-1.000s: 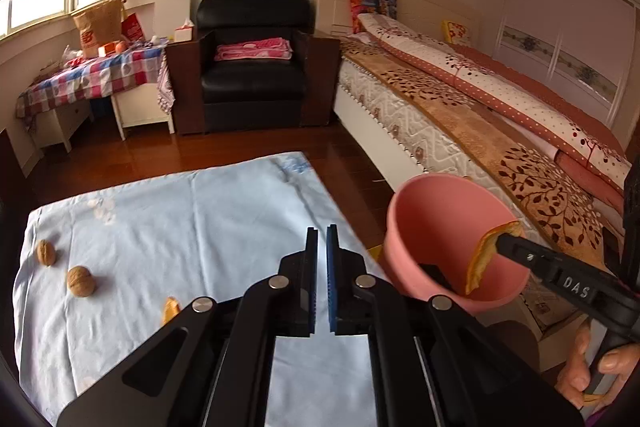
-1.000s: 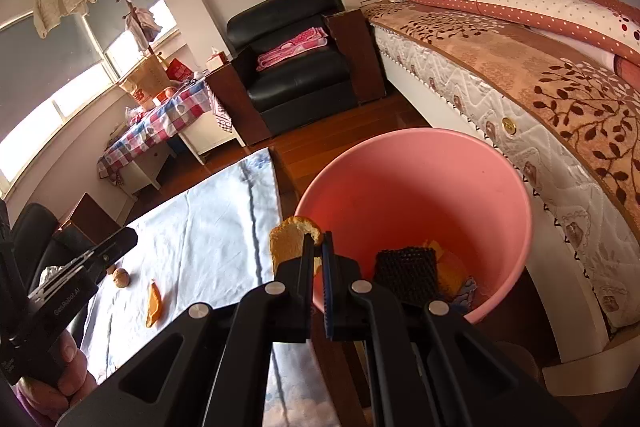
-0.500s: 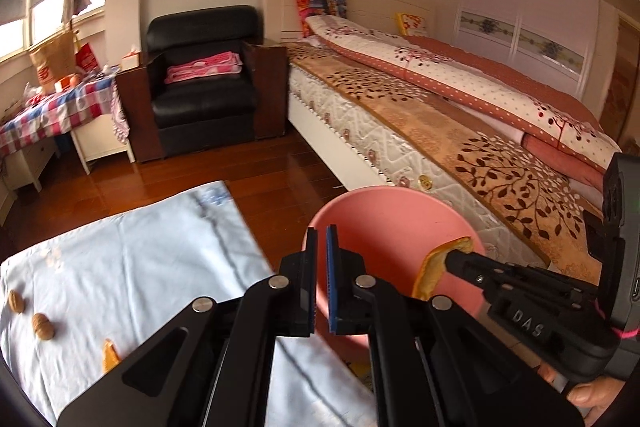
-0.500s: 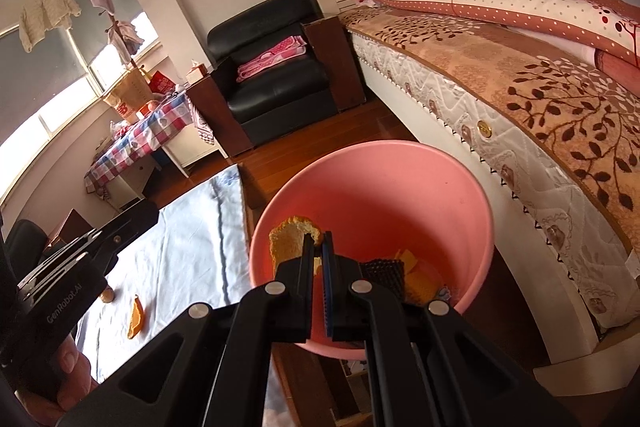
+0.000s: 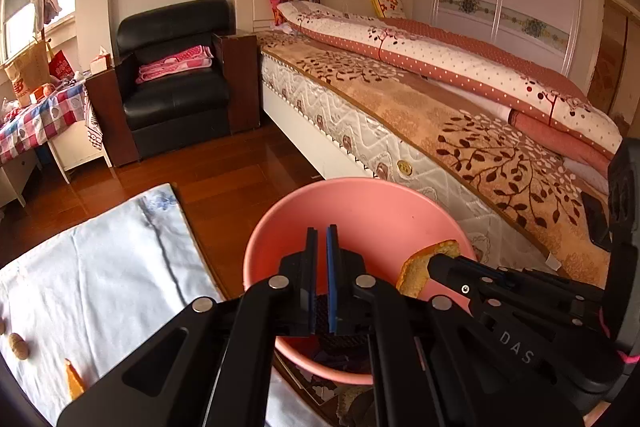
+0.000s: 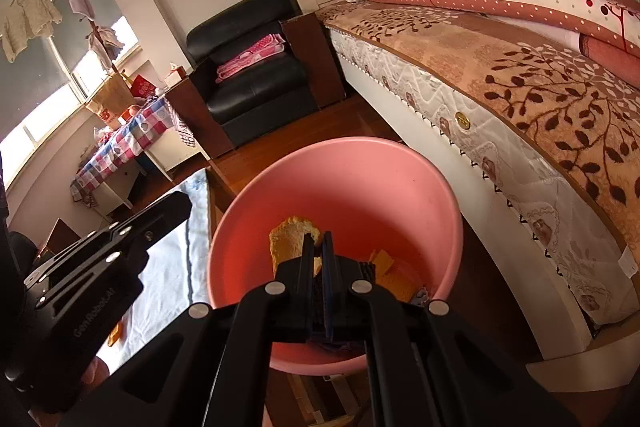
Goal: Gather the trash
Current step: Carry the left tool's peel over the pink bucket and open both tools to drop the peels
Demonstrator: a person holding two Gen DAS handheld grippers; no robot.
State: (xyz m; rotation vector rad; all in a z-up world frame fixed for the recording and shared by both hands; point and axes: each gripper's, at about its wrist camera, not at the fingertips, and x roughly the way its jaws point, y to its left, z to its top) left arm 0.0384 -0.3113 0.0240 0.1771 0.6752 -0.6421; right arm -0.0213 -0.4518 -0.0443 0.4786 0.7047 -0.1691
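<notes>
At nine o'clock from the bin I note the blue-clothed table [image 5: 100, 267], with a walnut [image 5: 19, 345] and an orange peel scrap [image 5: 73, 383] on it. My left gripper [image 5: 322, 231] is clenched, empty, over the pink bin [image 5: 360, 199]. My right gripper [image 6: 318, 239] grips an orange peel piece [image 6: 290, 239] above the bin's interior.

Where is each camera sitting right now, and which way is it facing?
Left wrist: on the left gripper, shut and empty, looking down over the pink bin toward the bed; the right gripper with its peel shows at right.
Right wrist: on the right gripper, looking into the bin; the left gripper shows at left.
Shared: bin, peel, bed, armchair.
</notes>
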